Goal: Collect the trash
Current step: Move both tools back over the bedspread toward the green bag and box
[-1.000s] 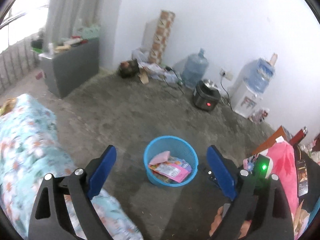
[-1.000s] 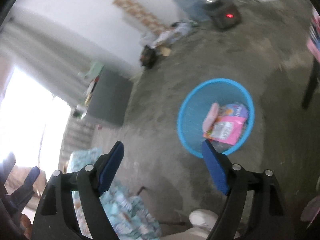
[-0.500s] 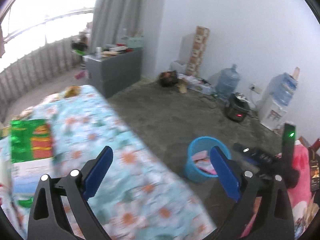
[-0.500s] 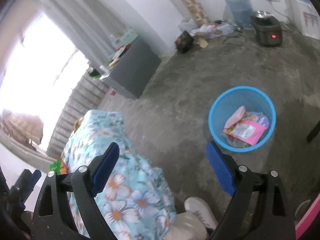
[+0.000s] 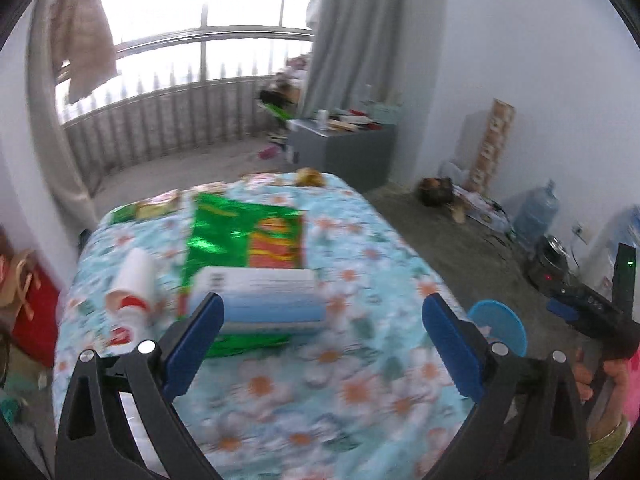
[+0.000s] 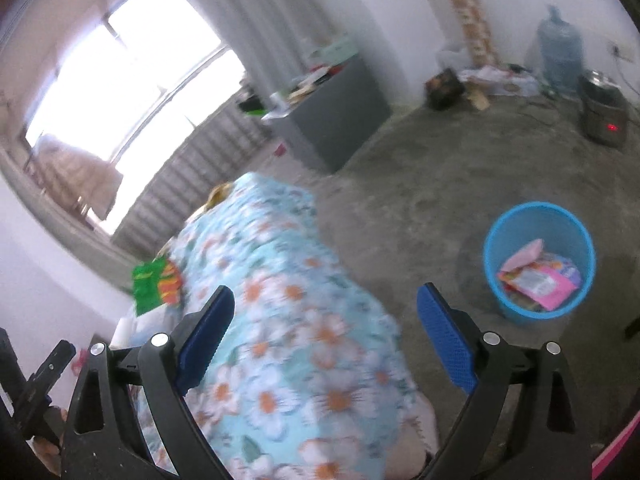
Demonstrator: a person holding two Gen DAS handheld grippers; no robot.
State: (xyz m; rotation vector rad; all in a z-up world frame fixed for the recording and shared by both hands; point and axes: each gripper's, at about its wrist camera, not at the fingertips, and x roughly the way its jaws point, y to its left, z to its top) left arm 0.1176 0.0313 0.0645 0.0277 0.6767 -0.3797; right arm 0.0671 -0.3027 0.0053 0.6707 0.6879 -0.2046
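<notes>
Left gripper [image 5: 322, 328] jaws wide apart, empty, above floral table; green wrapper [image 5: 244, 240] and white-blue box [image 5: 260, 300] just ahead. Right gripper [image 6: 326, 330] jaws just widening, empty; blue bin [image 6: 538, 258] right.

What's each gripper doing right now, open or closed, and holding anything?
Left gripper: open, jaws have just been opening, nothing between them.
Right gripper: open, jaws have just been opening, holding nothing.
</notes>
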